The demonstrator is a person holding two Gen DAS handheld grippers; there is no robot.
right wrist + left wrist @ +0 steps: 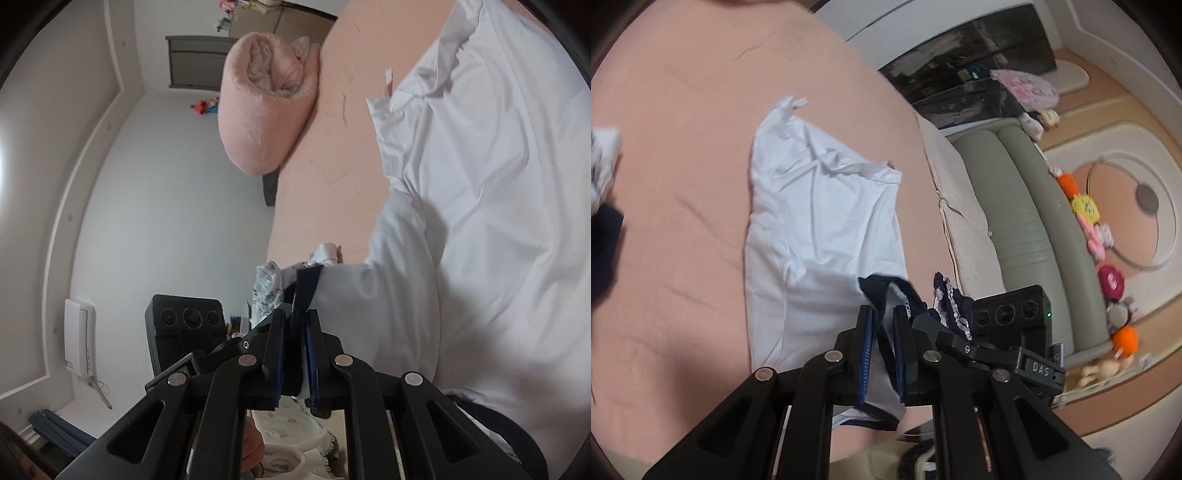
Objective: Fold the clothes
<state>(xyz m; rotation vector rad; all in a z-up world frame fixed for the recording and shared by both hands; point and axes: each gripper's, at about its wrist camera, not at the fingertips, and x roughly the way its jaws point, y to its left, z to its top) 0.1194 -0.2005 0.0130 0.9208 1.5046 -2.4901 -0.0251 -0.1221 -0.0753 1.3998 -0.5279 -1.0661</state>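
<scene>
The white garment [820, 206] on the bed [683, 110] looks light and limp; left tool [884, 314] and right tool [293, 321] each pinch its navy-trimmed edge, a sensible hold.

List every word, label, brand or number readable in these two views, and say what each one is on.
"DAS": raised letters on the black mount of the right gripper, seen from the left wrist view.
White printing on the navy trim of the white garment, beside the left gripper: too small and folded to read.
Wall unit label, right wrist view: too blurred to read.
</scene>
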